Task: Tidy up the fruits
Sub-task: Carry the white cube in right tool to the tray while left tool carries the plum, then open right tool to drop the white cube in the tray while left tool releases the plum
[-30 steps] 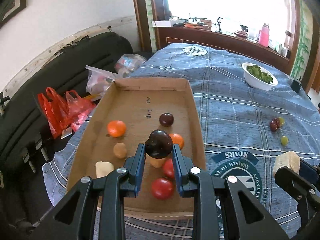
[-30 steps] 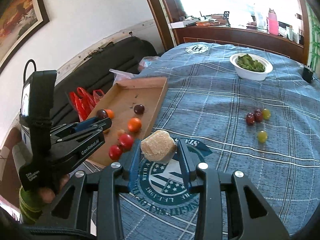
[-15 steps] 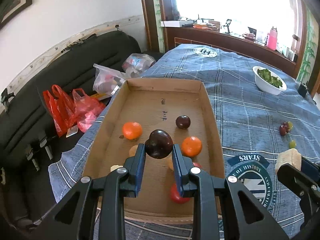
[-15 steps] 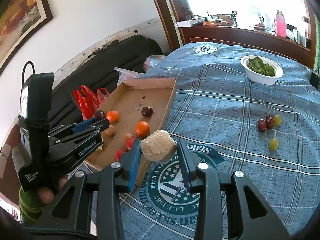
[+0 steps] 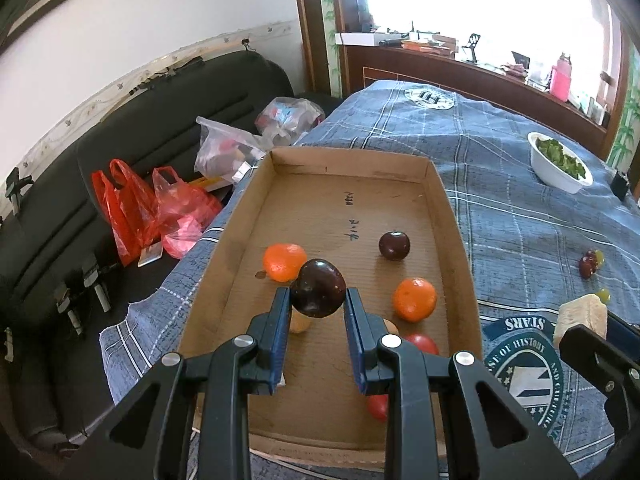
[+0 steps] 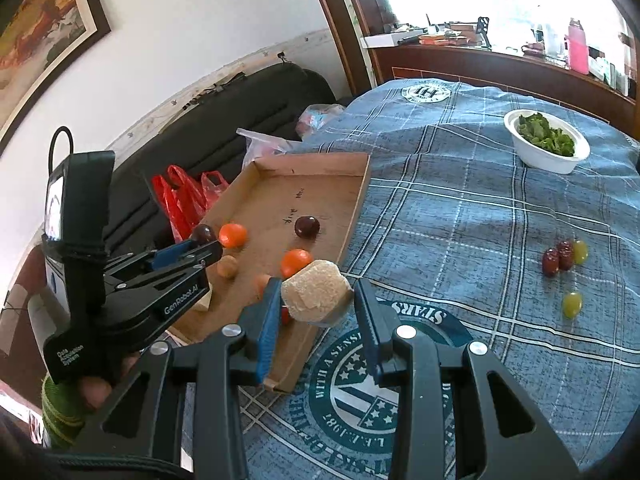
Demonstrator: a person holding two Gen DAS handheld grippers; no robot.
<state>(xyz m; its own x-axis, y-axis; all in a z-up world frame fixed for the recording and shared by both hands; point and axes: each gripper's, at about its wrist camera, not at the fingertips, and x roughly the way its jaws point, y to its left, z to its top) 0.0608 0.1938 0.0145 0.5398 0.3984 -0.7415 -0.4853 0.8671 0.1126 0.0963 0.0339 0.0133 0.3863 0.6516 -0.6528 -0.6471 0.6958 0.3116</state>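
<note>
Over the cardboard tray (image 5: 452, 216), the left hand-held gripper (image 5: 318, 312) hangs with its blue-padded fingers closed partway around a dark plum (image 5: 318, 289), which is pinched between the pads and held clear of the tray floor. From the right wrist view the same plum (image 6: 203, 233) shows as a small dark ball at the tip of that gripper, with part of a hand (image 6: 96, 392) wrapped round the handle below.

To its right, the right hand-held gripper (image 6: 316, 308) is closed about as far on a pale, rough-textured chunk of fruit (image 6: 314, 296); both pads press its sides. It hovers above the near right corner of the tray, by the tray's right wall, over the blue checked cloth on the worktop (image 6: 460, 208).

Down on the tray floor lie a second dark plum (image 5: 394, 245), two oranges (image 5: 285, 262) (image 5: 414, 299), a red fruit (image 5: 420, 344) partly hidden behind the left gripper's finger, and a tan one (image 6: 227, 267) near the left wall.

Well apart on the cloth, a little cluster of grapes (image 6: 564, 256) sits with a single green grape (image 6: 571, 304) near it. Farther back stands a white bowl of greens (image 6: 546, 160). Red plastic bags (image 5: 132, 208) slump on the dark sofa (image 5: 168, 128) beside the worktop.
</note>
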